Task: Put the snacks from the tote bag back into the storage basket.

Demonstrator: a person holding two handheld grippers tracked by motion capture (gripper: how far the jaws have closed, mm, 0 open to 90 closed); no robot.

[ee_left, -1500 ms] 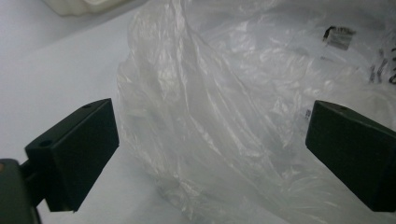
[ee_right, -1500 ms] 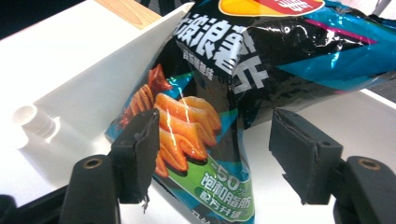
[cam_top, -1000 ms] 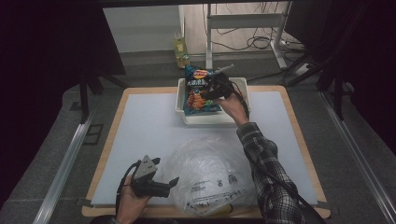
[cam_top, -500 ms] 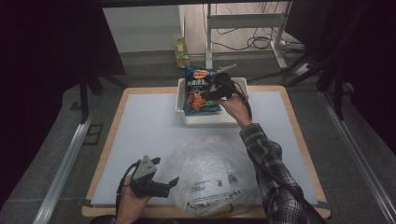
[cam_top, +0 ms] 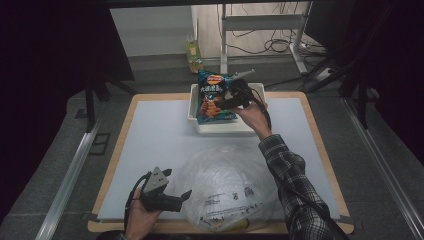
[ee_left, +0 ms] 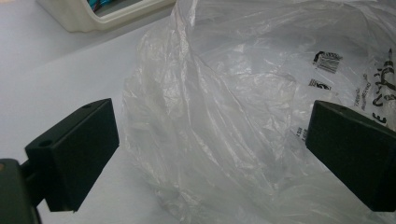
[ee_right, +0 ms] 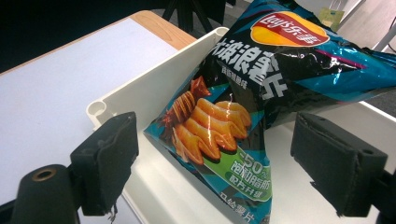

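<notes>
Since the earlier frame the right claw (cam_top: 229, 100) has just been spreading its jaws: the crisp bag now stands between them with neither pad pressing on it, while the hand itself has barely shifted over the tub. The left claw (cam_top: 172, 200) is where it was.

The glossy blue-and-black foil bag of ridged crisps (ee_right: 243, 116), with a red-and-yellow logo at its top, stands tilted in the white rectangular plastic tub (ee_right: 154, 88), its lower end inside and its upper part rising above the rim. In the right gripper view the two black jaws flank the bag's lower half, a gap showing on each side — open, gripping nothing. In the high view the tub (cam_top: 200, 122) sits at the far middle of the desk (cam_top: 150, 130), a pale sheet over a wooden board, and the person's checked sleeve (cam_top: 290, 185) reaches up to it from the near right.

Nearer the person lies a large crumpled clear plastic bag with black print (cam_top: 225, 187), well apart from the tub. The left claw rests just beside this bag's left edge; in the left gripper view its jaws stand wide apart with the clear film (ee_left: 224, 107) lying beyond and between them — untouched by either pad.
</notes>
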